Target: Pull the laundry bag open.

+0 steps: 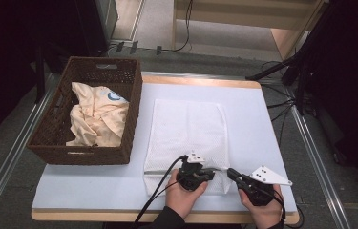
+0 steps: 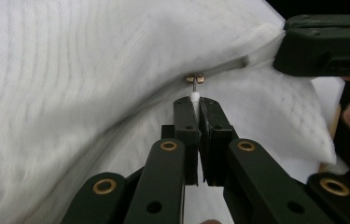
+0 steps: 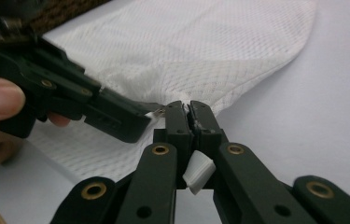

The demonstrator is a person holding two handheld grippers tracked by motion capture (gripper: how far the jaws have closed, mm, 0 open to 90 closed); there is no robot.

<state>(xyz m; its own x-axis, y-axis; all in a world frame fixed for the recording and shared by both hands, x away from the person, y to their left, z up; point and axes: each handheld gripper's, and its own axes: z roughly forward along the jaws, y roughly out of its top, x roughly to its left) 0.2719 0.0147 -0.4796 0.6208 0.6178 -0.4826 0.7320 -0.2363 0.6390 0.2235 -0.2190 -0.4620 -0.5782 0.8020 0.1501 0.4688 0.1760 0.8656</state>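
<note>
A white mesh bag (image 1: pixel 188 129) lies flat in the middle of the table, its zipper edge nearest me. My left gripper (image 1: pixel 217 170) is at that edge and is shut on the zipper's white pull tab (image 2: pixel 194 96), just below the brass slider (image 2: pixel 194 79). Close beside it to the right, my right gripper (image 1: pixel 229 172) is shut on the bag's near right corner (image 3: pixel 219 51), and a fold of white fabric (image 3: pixel 197 173) shows between its jaws. The tips of the two grippers almost meet, seen in the right gripper view where the left gripper (image 3: pixel 116 116) comes in from the left.
A dark wicker basket (image 1: pixel 133 114) stands at the table's left with a crumpled cream garment (image 1: pixel 98 117) inside. The pale table top (image 1: pixel 257 124) has bare room to the right of the bag. Cables and stands lie on the floor beyond the table.
</note>
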